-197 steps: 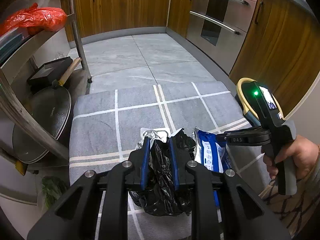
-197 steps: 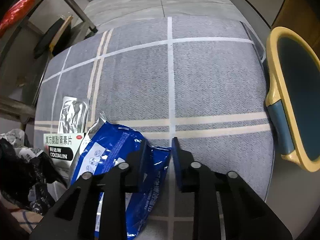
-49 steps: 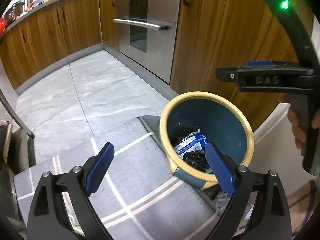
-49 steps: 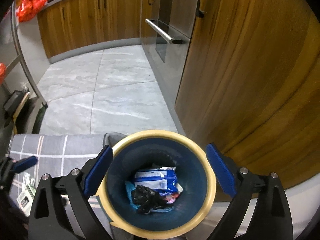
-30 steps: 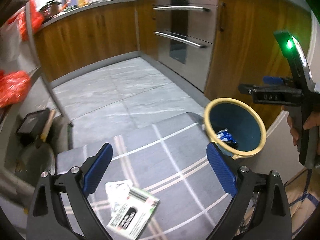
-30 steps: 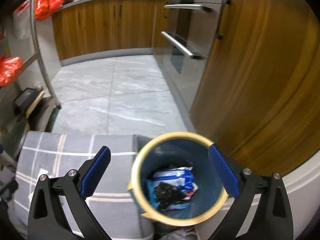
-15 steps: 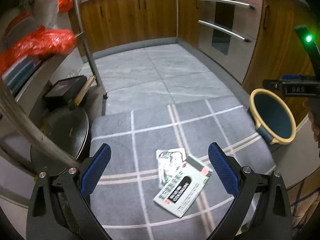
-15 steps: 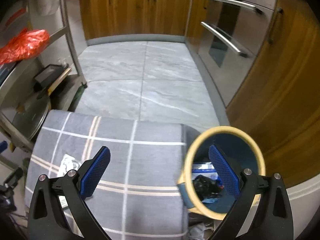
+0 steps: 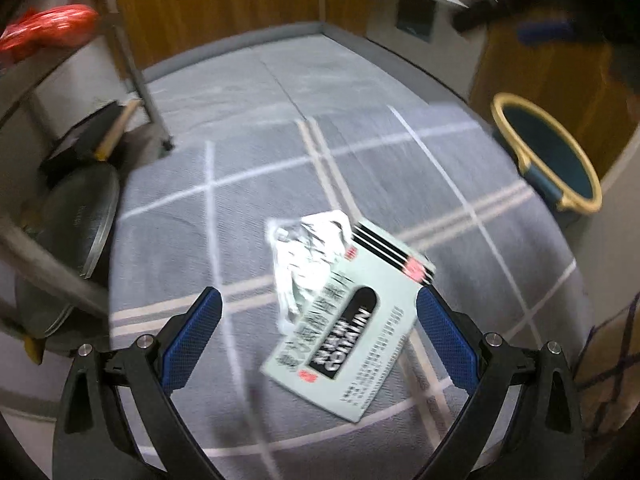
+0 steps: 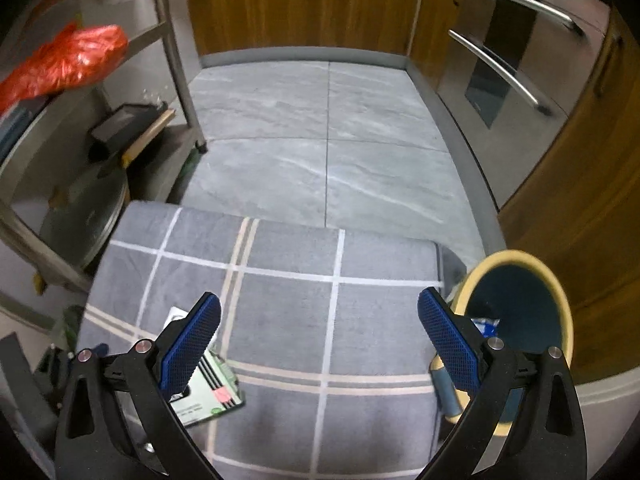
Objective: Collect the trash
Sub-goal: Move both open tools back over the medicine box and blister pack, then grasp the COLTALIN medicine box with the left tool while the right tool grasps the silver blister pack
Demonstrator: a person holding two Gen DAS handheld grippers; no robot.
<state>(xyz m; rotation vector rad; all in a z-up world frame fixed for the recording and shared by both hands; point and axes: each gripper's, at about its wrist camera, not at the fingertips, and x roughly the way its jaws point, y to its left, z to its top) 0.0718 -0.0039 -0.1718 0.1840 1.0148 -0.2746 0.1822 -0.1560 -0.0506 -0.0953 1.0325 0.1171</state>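
A pale green medicine box (image 9: pixel 352 332) lies on the grey checked rug (image 9: pixel 256 200), with a silver foil blister pack (image 9: pixel 304 248) at its far end. My left gripper (image 9: pixel 318 340) is open and empty, just above the box. My right gripper (image 10: pixel 318 340) is open and empty above the rug; the box (image 10: pixel 208 396) shows behind its left finger. The blue bin with a yellow rim (image 10: pixel 516 320) stands at the rug's right edge, also in the left wrist view (image 9: pixel 548 152). A blue wrapper (image 10: pixel 486 326) lies inside it.
A metal rack (image 10: pixel 176 52) stands on the left with red bags (image 10: pixel 64 60), a round pan lid (image 10: pixel 88 216) and a black box (image 10: pixel 124 120). Wooden cabinets (image 10: pixel 304 4) and an oven (image 10: pixel 516 52) line the far and right sides. Grey floor tiles (image 10: pixel 320 128) lie beyond the rug.
My left gripper has dropped close over the box and foil pack. My right gripper has swung left from the bin toward the rug. Both stay open.
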